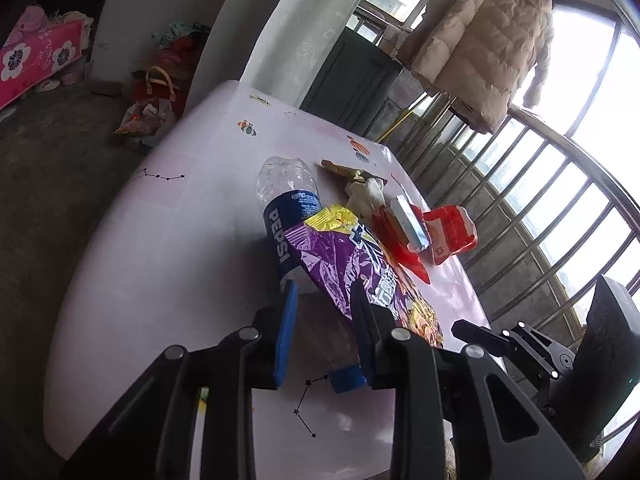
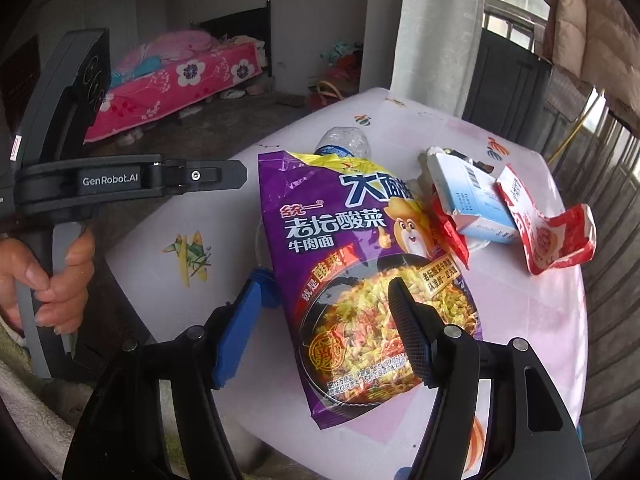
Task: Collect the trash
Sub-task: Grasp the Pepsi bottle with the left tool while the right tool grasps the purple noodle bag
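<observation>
A purple noodle packet (image 1: 352, 268) (image 2: 360, 264) lies on the pale table (image 1: 168, 248) (image 2: 520, 320), over an empty Pepsi bottle (image 1: 288, 200) (image 2: 344, 142). Beyond lie a blue-white carton (image 1: 410, 222) (image 2: 468, 196), a red wrapper (image 1: 452, 232) (image 2: 548, 236) and crumpled paper (image 1: 366, 192). My left gripper (image 1: 326, 300) is open, its fingers on either side of the packet's left edge near the bottle's base. My right gripper (image 2: 324, 300) is open over the packet's lower half.
The table's right edge meets a balcony railing (image 1: 540, 184). A beige jacket (image 1: 480, 40) hangs above. A bed with a pink cover (image 2: 180, 80) and bags on the floor (image 1: 156, 104) are to the left. The left gripper's body and hand (image 2: 60, 200) show at left.
</observation>
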Tool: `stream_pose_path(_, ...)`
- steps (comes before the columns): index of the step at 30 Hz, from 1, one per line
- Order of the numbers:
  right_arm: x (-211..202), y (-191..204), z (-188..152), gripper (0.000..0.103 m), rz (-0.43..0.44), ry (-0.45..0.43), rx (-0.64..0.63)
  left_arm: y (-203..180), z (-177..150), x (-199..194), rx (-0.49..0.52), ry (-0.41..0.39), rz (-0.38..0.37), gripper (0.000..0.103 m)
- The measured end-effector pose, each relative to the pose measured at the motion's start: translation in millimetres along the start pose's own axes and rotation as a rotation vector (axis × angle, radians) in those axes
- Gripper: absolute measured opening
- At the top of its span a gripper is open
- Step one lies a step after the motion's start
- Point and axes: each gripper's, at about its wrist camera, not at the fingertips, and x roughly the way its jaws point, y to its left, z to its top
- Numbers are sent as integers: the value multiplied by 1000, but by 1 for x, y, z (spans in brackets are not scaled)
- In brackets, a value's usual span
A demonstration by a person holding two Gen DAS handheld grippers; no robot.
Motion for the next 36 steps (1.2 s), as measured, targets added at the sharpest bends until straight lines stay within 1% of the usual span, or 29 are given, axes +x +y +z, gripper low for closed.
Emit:
stream_pose_path(2, 6, 8, -2, 62, -25, 20, -40, -1, 1, 4, -3, 7, -9, 24)
stream_pose_path(4, 12, 17, -3, 62, -72, 39, -89, -1, 3, 7, -9, 8, -19, 23)
stream_pose_path(7, 22, 30, -4, 62, -158, 71, -159, -4, 6, 10, -8, 7, -29, 23)
stream_pose_path(9, 28, 35, -4, 59, -215, 99, -193, -5, 8, 11, -7, 7, -32, 23)
stream_pose_path(10, 30, 36, -4, 49, -240, 110, -198, -5, 9, 11, -8, 6, -33, 23)
stream_pose_path(11, 31, 36, -3, 35, -249, 120, -192, -5, 10, 10, -9, 2, -32, 23)
stream_pose_path(12, 29, 33, -3, 29, -251, 126, -167, -4, 12, 9, -10, -3, -31, 23)
stream_pose_path(14, 20, 23, 1, 19, -236, 113, -93, -1, 15, 4, -16, -18, -30, 23)
stream_pose_path(17, 3, 7, 9, 10, -213, 75, 19, 3, 20, -4, -26, -49, -27, 23)
stream_pose_path(18, -3, 1, 12, 10, -206, 62, 58, 4, 21, -6, -28, -57, -25, 23)
stream_pose_path(20, -14, -12, 17, 5, -181, 34, 139, 6, 23, -7, -30, -62, -18, 23)
stream_pose_path(22, -23, -24, 23, 4, -150, 5, 206, 8, 24, -4, -37, -56, -15, 23)
stream_pose_path(25, -32, -33, 27, 4, -127, -27, 264, 8, 22, 3, -47, -34, -20, 23)
stream_pose_path(29, -28, -42, 29, 3, -78, -27, 325, 6, 18, 18, -47, 18, -30, 23)
stream_pose_path(30, -26, -45, 30, 3, -67, -22, 338, 6, 18, 22, -54, 31, -37, 28)
stream_pose_path(31, -24, -47, 31, 3, -57, -18, 350, 6, 18, 26, -64, 46, -43, 38)
stream_pose_path(36, -20, -47, 29, 3, -36, -17, 374, 8, 21, 42, -102, 90, -64, 49)
